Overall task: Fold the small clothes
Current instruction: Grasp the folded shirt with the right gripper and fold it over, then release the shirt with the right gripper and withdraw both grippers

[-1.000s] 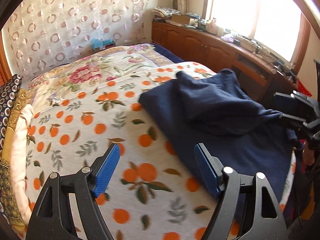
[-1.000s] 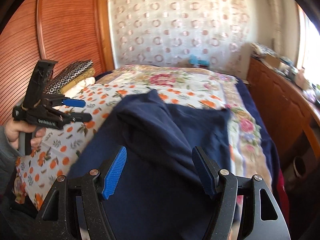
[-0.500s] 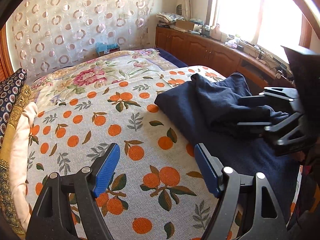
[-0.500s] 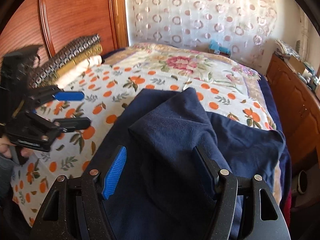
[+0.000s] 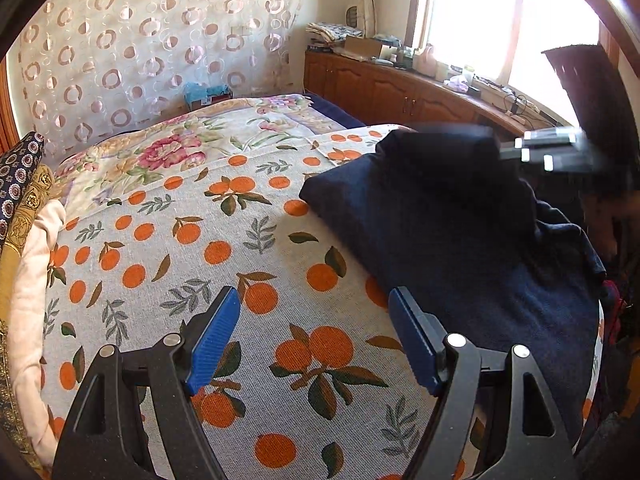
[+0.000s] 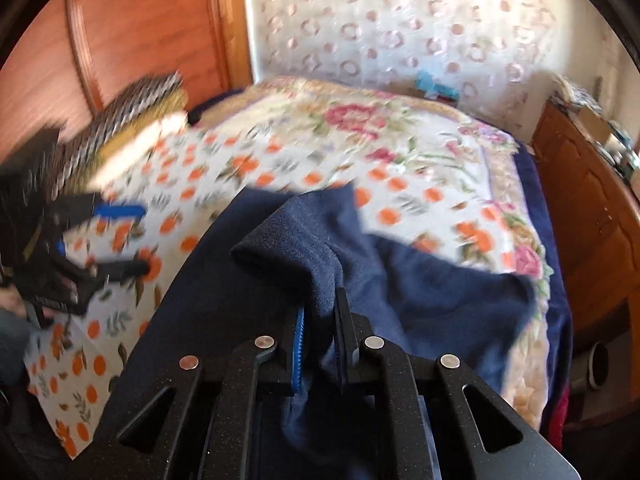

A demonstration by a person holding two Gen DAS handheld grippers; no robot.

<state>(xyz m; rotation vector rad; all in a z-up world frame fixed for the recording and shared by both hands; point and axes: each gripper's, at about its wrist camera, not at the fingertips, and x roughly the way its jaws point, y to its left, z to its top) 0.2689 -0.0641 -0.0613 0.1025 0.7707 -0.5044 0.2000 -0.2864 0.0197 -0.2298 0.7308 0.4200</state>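
Observation:
A navy blue garment (image 5: pixel 460 236) lies rumpled on the orange-print sheet (image 5: pixel 180 240) that covers the bed. In the right wrist view my right gripper (image 6: pixel 320 314) has its jaws closing, and the pads pinch a raised fold of the navy garment (image 6: pixel 288 240). From the left wrist view the right gripper (image 5: pixel 552 152) is a blur at the garment's far edge. My left gripper (image 5: pixel 314 300) hangs open above the sheet just left of the garment, with nothing between its fingers. The right wrist view also catches the left gripper (image 6: pixel 120 240), held by a hand at the left.
A floral quilt (image 5: pixel 168 148) covers the far half of the bed. Stacked pillows (image 5: pixel 24 184) sit at the left edge. A wooden cabinet (image 5: pixel 380 88) with clutter runs under the bright window. A wooden panel (image 6: pixel 140 40) and a patterned curtain (image 6: pixel 400 20) stand behind the bed.
My right gripper went from open over the garment to closed on a fold of it, which now stands lifted. The left gripper stays open over the sheet.

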